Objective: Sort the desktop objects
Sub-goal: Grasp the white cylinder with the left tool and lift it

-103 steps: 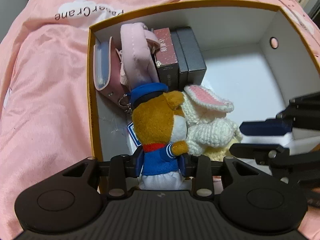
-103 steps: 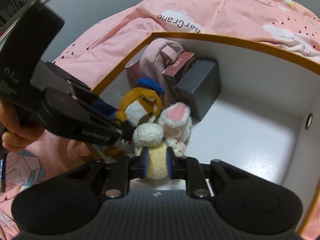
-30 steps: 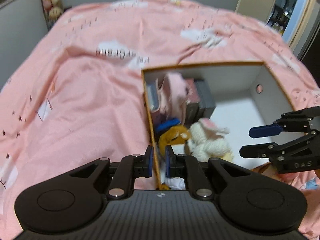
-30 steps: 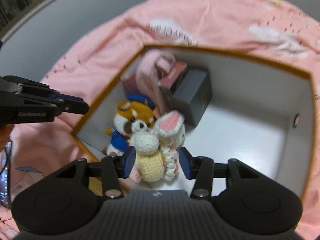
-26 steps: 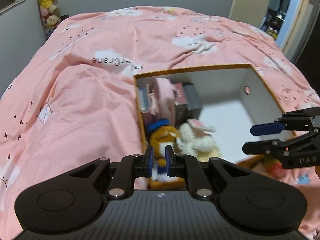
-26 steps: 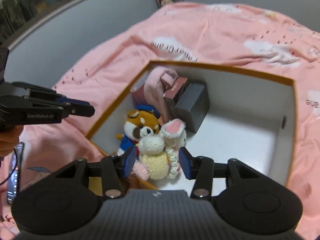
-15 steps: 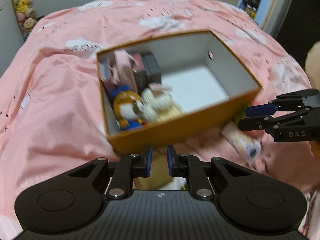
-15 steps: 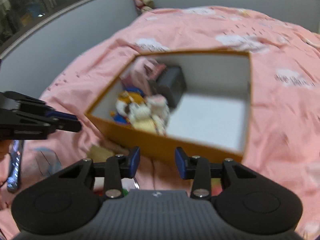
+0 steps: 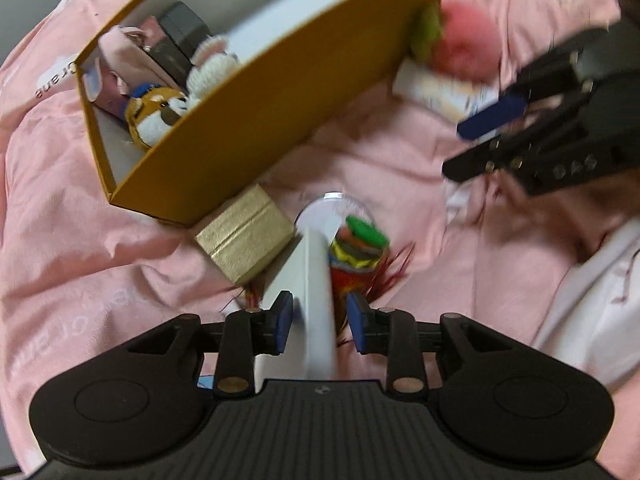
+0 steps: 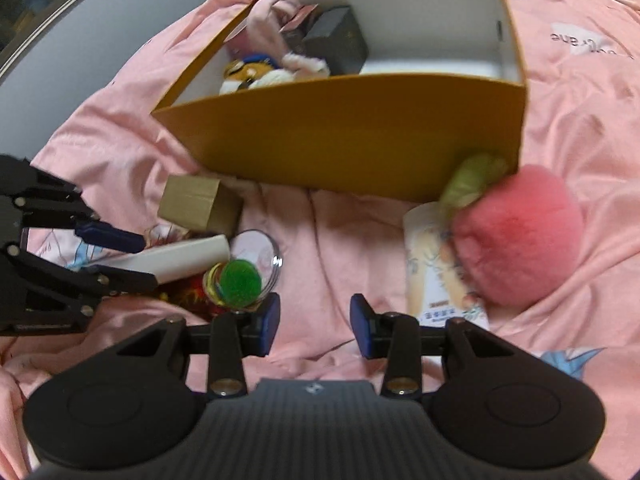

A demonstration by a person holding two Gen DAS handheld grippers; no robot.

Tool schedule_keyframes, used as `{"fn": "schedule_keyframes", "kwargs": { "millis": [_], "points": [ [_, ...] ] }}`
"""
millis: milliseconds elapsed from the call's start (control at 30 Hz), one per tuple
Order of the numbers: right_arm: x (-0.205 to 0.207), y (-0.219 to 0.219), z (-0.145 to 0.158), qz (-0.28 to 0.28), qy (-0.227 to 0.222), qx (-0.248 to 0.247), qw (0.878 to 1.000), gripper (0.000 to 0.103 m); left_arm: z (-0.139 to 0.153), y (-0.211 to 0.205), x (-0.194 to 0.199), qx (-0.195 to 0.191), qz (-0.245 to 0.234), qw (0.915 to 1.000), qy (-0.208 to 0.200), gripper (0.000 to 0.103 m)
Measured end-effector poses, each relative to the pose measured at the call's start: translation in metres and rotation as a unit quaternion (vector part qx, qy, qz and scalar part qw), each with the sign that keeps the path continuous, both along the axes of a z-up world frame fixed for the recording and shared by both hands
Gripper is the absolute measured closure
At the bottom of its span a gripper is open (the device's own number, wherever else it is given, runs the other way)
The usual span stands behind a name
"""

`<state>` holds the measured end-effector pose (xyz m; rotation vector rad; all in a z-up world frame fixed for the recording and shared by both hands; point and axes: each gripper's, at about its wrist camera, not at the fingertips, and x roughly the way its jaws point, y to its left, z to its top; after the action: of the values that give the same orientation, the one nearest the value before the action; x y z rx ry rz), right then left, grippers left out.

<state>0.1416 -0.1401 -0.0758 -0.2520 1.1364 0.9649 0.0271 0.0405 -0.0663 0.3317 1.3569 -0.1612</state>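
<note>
An orange box on the pink bedspread holds a sailor fox plush, a white bunny plush, a pink pouch and dark boxes. My left gripper is open, its jaws on either side of a flat white box without closing on it. My right gripper is open and empty above bare bedspread. A clear jar of coloured discs lies beside the white box.
A gold box lies by the orange box's front corner. A pink peach plush rests on a white tube at the box's right corner. Red tassel threads lie under the jar.
Both grippers pulled back out of the box and dropped in front of it. My left gripper opened and now straddles the white box. My right gripper opened wider.
</note>
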Motion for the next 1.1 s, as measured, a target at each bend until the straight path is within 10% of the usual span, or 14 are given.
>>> {"fn": "schedule_keyframes", "kwargs": {
  "millis": [467,1100],
  "points": [
    [0.001,0.003,-0.01,0.006,0.005,-0.025,1.0,0.061,-0.035,-0.016,0.011,0.099,-0.084,0.99,0.055,0.061],
    [0.038,-0.039,-0.017,-0.086,-0.016,-0.082,0.993,0.046,0.017,0.01,0.003,-0.024,0.001,0.9993,-0.028,0.07]
  ]
}}
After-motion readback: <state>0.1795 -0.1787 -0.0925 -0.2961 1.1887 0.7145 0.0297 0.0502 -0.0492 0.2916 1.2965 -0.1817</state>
